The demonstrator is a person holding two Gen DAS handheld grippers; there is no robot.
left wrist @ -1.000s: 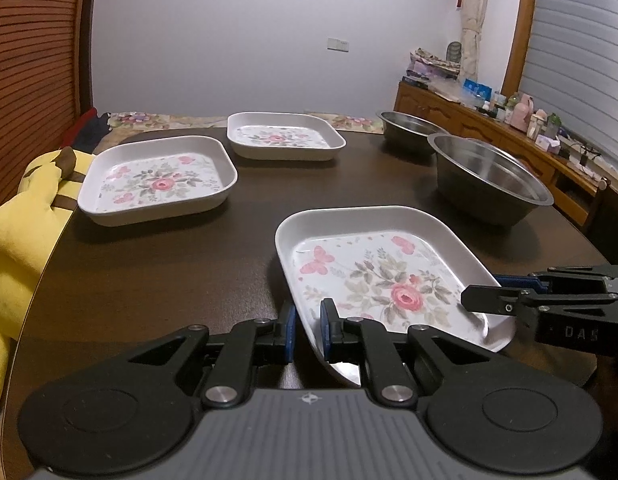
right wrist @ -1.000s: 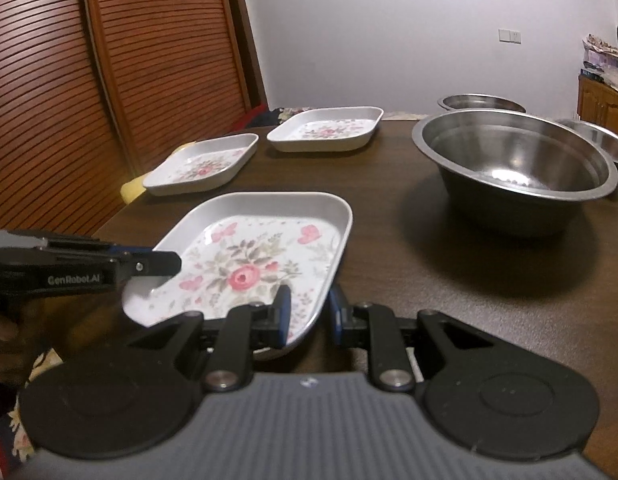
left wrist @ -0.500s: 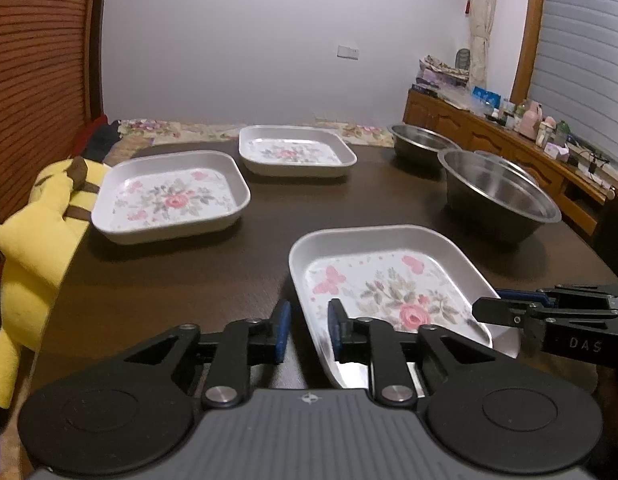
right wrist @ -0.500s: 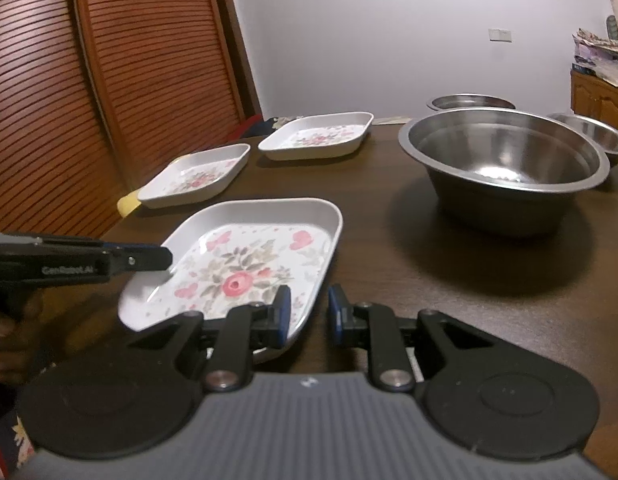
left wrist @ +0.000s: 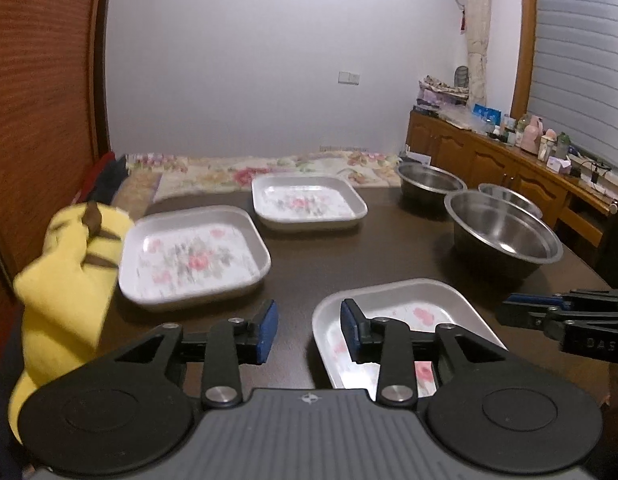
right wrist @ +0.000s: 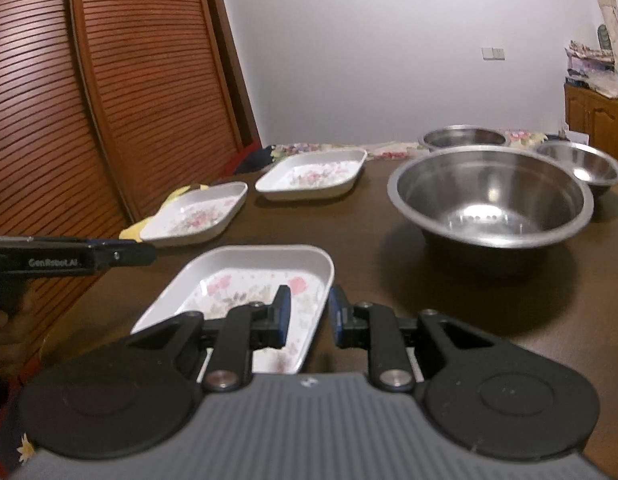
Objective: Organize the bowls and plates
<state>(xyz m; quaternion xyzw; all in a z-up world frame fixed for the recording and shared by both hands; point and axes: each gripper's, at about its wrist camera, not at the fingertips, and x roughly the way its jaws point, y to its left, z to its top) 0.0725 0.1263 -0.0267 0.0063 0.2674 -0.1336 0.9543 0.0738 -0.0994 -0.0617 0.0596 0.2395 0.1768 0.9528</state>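
Now, step in hand: the person is letting go of the near plate (left wrist: 405, 320) with the left gripper (left wrist: 307, 330) while the right gripper (right wrist: 307, 314) is holding its other side.
Left gripper: its jaws are opening; the plate's left rim is lying between the blue pads, but neither pad appears to be pressing on it.
Right gripper: its jaws are standing narrow across the plate's right rim, one pad inside the wall, one outside; it looks clamped on.
Near plate: sitting at the front of the table (left wrist: 341, 256), nearest of all the dishes, apparently flat on the wood.
Other plates: the middle plate (left wrist: 193, 256) is lying beyond the near plate to the left, and the far plate (left wrist: 309, 202) further back behind it.
Bowls: the large bowl (right wrist: 491, 196) is standing to the right of the near plate, well apart; two smaller steel bowls are sitting behind it.
Doing it well: I judge the left jaws should be widening fully and lifting clear before any sideways move, so a pad is not dragging the rim.
Risk: with one side released, the single right-hand pinch could be tilting the shallow plate if raised; keeping it level matters.
Beside the table: a yellow plush toy (left wrist: 65, 280) is lying left of the middle plate, near enough to snag.
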